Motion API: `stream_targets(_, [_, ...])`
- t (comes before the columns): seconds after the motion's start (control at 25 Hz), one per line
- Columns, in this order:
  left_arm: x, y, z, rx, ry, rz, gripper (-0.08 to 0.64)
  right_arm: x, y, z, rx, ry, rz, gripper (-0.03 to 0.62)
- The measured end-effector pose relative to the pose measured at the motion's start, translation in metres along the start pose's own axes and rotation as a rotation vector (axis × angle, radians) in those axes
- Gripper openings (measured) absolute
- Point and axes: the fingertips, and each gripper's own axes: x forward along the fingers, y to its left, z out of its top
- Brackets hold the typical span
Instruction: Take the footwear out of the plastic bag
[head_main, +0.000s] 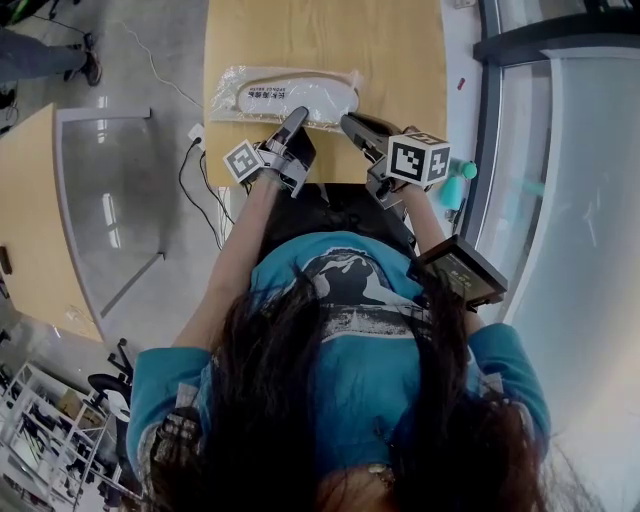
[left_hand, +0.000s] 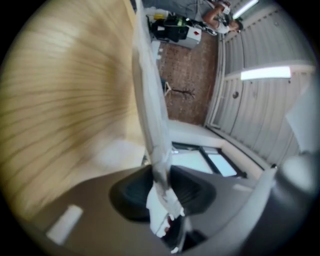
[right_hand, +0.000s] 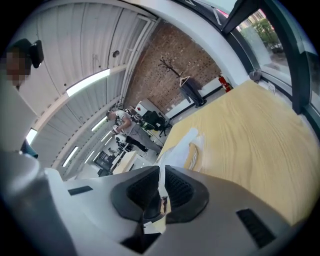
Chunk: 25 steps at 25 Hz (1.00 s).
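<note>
The person holds both arms out in front, close together. The left arm (head_main: 232, 268) is bare and almost straight. The right arm (head_main: 427, 225) is bent more and stays nearer the body. Both have short blue sleeves.

The left gripper (head_main: 297, 116) points forward and a little to the right. Its two jaws are pressed together on a thin edge of the plastic bag (left_hand: 150, 110), which sticks up from between the dark pads. The right gripper (head_main: 350, 123) points forward and a little to the left, so the two tips sit near each other. Its jaws are shut tight too, with a thin bit of the bag pinched between them.
</note>
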Motion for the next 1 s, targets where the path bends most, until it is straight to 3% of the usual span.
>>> stream_targets(0.12, [-0.008,-0.007,0.016,-0.012,-0.055,-0.018,0.1,-0.006,0.004,0.015,-0.037,-0.034,0.003,0.021])
stream_targets(0.28, [-0.019,-0.022,0.021,0.011,-0.047,-0.063,0.097,-0.014,0.013,0.032,-0.091,-0.076,0.02,0.026])
stream_targets(0.4, [-0.025,-0.031,0.015,0.024,-0.009,-0.101,0.097,-0.011,0.026,0.034,-0.126,-0.08,0.077,0.121])
stream_targets(0.6, [-0.033,-0.036,0.01,-0.002,-0.004,-0.132,0.095,-0.004,0.029,0.027,-0.154,-0.044,0.092,0.143])
stream_targets(0.8, [-0.037,-0.048,0.003,-0.037,0.017,-0.185,0.091,-0.001,0.03,0.023,-0.163,-0.007,0.116,0.143])
stream_targets(1.0, [-0.039,-0.061,0.002,-0.1,0.015,-0.264,0.082,-0.003,0.033,0.031,-0.1,-0.036,0.175,0.144])
